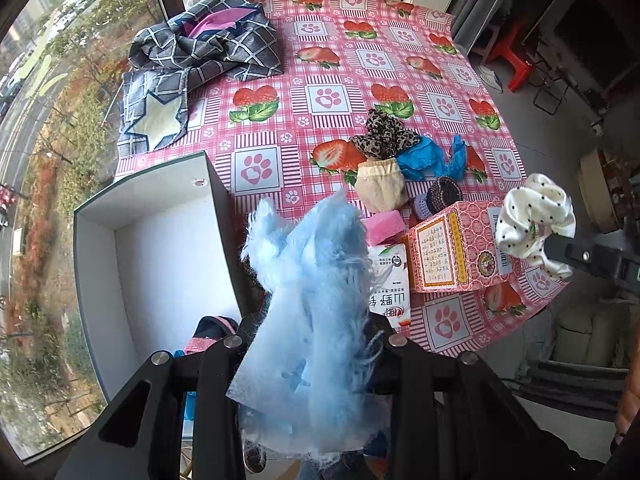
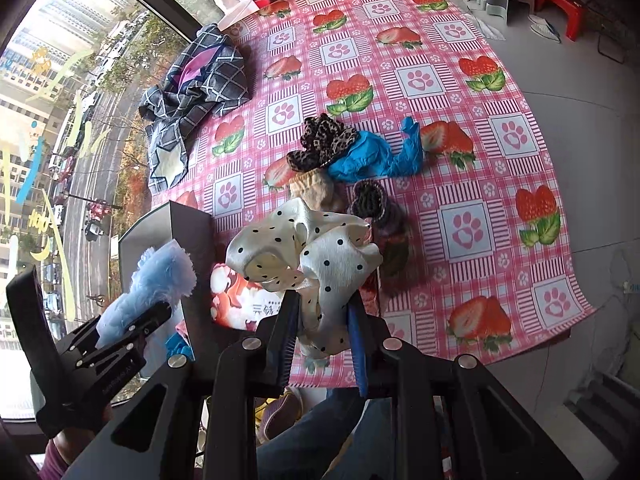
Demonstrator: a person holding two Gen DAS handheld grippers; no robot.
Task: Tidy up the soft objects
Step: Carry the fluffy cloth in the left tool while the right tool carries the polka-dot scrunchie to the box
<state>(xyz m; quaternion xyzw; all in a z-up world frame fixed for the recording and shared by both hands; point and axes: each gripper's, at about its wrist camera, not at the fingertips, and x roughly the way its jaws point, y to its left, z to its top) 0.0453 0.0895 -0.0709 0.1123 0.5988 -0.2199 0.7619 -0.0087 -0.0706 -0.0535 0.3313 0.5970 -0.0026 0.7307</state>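
Evidently, my left gripper (image 2: 132,320) clamped a fluffy pale-blue cloth (image 1: 312,280) beside the open grey box (image 1: 160,240), which looked mostly empty. My right gripper (image 2: 324,316) pinched a white polka-dot satin scrunchie (image 2: 304,252). Leopard-print scrunchie (image 1: 384,132), beige pouch (image 1: 380,188) and crumpled blue glove (image 1: 424,160) lay unsorted on the table.

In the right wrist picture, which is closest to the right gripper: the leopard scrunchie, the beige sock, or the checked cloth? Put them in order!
From the right gripper:
1. Beige sock, just beyond the held dotted scrunchie.
2. Leopard scrunchie, behind the sock.
3. Checked cloth, far left by the window.
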